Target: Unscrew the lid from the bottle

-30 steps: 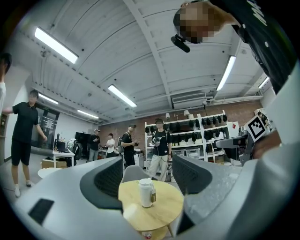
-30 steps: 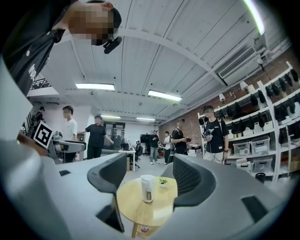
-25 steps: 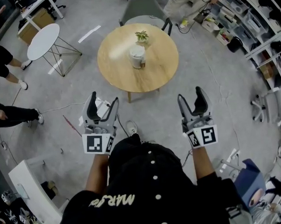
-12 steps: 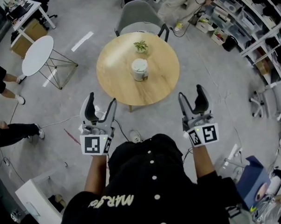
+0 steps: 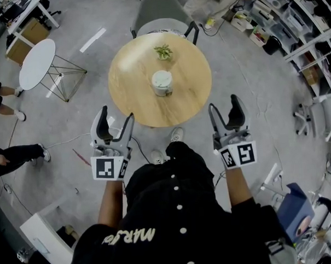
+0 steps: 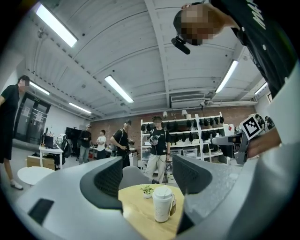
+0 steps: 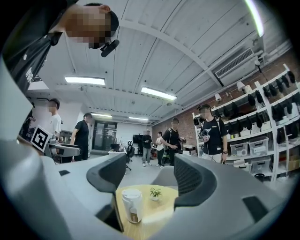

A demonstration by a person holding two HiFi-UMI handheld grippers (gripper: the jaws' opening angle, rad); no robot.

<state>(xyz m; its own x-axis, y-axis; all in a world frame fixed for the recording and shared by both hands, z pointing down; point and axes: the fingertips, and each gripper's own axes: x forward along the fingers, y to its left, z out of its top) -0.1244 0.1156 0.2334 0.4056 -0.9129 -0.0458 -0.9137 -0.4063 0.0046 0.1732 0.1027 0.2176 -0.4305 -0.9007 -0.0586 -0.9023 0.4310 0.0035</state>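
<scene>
A white bottle (image 5: 162, 83) with a pale screw lid stands upright near the middle of a round wooden table (image 5: 132, 97). Both gripper views show it too, as the bottle (image 6: 162, 204) and the bottle (image 7: 131, 205), far beyond the jaws. My left gripper (image 5: 116, 118) hovers over the floor short of the table's near edge, open, nothing between its jaws. My right gripper (image 5: 224, 105) is level with it off the table's right side, also open and empty. Neither touches the bottle.
A small potted plant (image 5: 163, 51) sits behind the bottle. A grey chair (image 5: 161, 15) stands at the table's far side. A white side table (image 5: 36, 63) is at left, storage shelves (image 5: 308, 24) at right, a white cabinet (image 5: 41, 238) low left. Several people stand around.
The table and bottle have drawn closer and slid slightly lower in the head view as the person steps forward. Both grippers keep their pose and stay open.
</scene>
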